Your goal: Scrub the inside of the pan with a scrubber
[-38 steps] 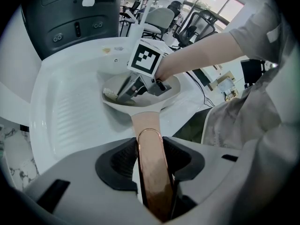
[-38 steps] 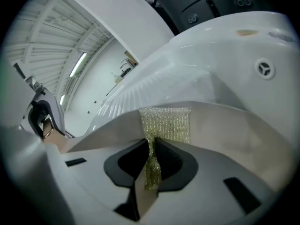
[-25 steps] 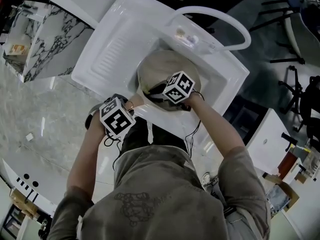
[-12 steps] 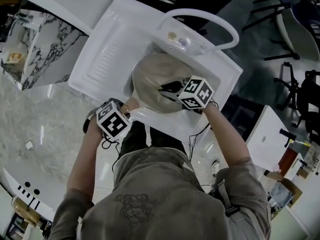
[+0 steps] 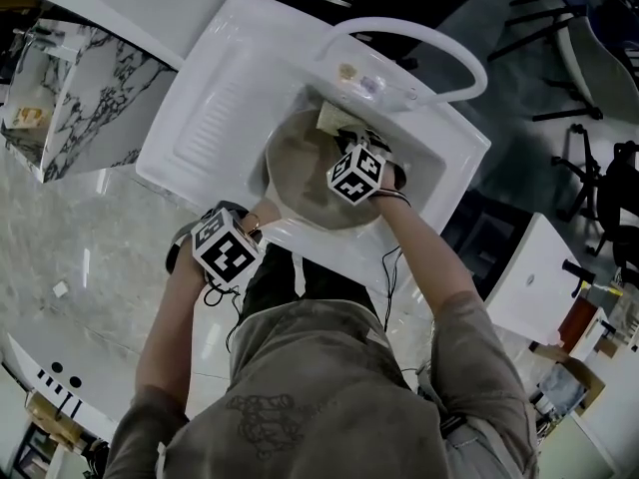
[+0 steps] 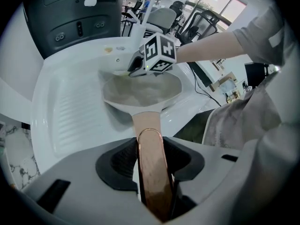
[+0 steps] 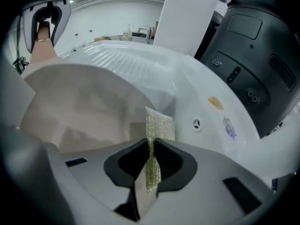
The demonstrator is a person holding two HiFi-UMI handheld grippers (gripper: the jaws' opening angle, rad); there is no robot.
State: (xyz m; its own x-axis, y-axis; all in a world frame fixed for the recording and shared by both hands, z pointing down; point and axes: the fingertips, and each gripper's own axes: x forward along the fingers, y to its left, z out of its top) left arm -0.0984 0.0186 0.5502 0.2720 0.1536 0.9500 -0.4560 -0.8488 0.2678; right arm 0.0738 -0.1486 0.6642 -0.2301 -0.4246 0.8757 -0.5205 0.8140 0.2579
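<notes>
A beige pan (image 5: 300,163) lies in the white sink (image 5: 454,158). Its copper-rimmed wooden handle (image 6: 150,163) runs back between the jaws of my left gripper (image 6: 150,159), which is shut on it; the bowl (image 6: 140,89) lies ahead. My right gripper (image 7: 151,161) is shut on a thin, glittery gold-green scrubber (image 7: 153,135) that stands on edge between the pads. In the head view the scrubber (image 5: 334,118) rests at the pan's far rim, just beyond the right gripper (image 5: 349,138). The pan's pale inside (image 7: 79,107) fills the left of the right gripper view.
A ribbed drainboard (image 5: 215,103) adjoins the sink on the left. A curved white faucet (image 5: 439,43) arches over the far side. The sink wall carries an overflow hole (image 7: 197,123). A dark appliance (image 7: 253,55) stands behind, and a marble counter (image 5: 70,58) at the left.
My right gripper has swung round from pointing across the pan's middle to pointing at its far rim, carrying the scrubber there. The left gripper and the pan handle have stayed put.
</notes>
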